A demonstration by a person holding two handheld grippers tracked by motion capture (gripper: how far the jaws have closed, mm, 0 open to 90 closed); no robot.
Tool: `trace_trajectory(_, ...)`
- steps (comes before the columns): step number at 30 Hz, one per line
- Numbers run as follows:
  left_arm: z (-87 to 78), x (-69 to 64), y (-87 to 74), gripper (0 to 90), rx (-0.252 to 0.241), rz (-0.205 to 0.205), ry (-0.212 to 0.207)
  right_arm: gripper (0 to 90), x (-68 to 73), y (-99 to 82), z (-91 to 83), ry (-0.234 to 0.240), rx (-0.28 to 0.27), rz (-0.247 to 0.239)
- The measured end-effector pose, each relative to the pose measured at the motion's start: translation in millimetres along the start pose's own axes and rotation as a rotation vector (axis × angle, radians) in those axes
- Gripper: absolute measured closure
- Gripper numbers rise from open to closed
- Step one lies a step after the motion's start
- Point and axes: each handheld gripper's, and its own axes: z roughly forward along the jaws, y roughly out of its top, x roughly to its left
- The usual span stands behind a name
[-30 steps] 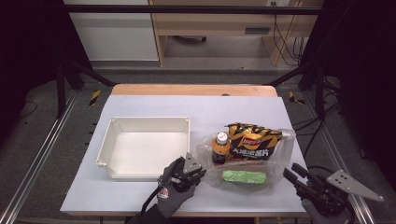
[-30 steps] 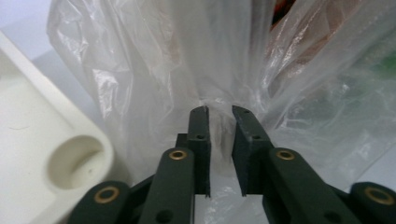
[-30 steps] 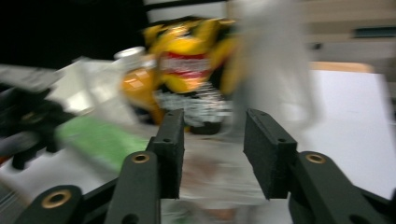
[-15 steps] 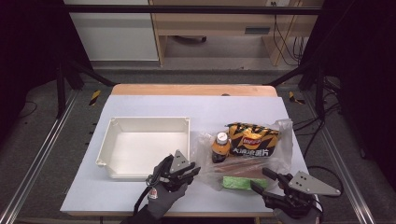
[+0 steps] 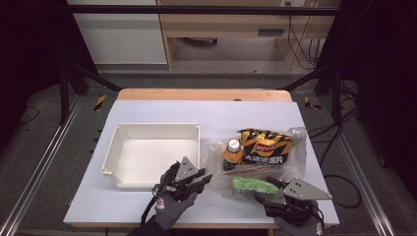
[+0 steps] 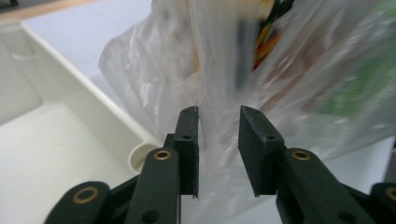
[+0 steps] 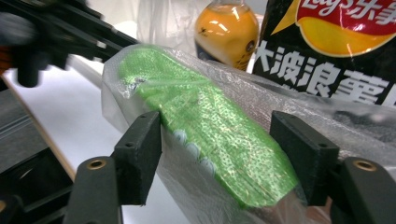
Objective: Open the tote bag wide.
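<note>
1. Green packet inside clear bag lies between right gripper jaws, long axis slanting away; jaws just opening, not pressing.
2. Left gripper jaws just opening, straddling bag film, released; tray beside them on bench.

Overhead view; two close bag views

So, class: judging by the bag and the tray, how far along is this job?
Nothing is unpacked: the white tray is empty. The left claw has been opening around the plastic bag; the right claw straddles the green packet. Bottle, chips and packet remain bagged.
</note>
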Motion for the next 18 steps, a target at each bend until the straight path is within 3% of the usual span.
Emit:
trace_trajectory(7,-17.2,-16.0,16.0,57.4,-0.083,0.026,-0.031,36.4,0.7,7.3,11.3,-0.057,0.012,-0.033)
trace_trajectory(14,1.2,-36.2,17.4,50.1,-0.042,0.067,-0.116,36.5,-1.3,4.9,15.8,-0.072,0.019,-0.019)
trace_trajectory(16,6.5,-40.5,16.7,50.2,-0.03,0.079,-0.119,36.5,-2.0,4.9,14.7,-0.069,0.018,-0.012)
trace_trajectory(18,11.1,-43.1,16.7,58.2,-0.002,0.098,-0.103,36.3,-2.7,5.4,13.3,-0.063,0.012,-0.006)
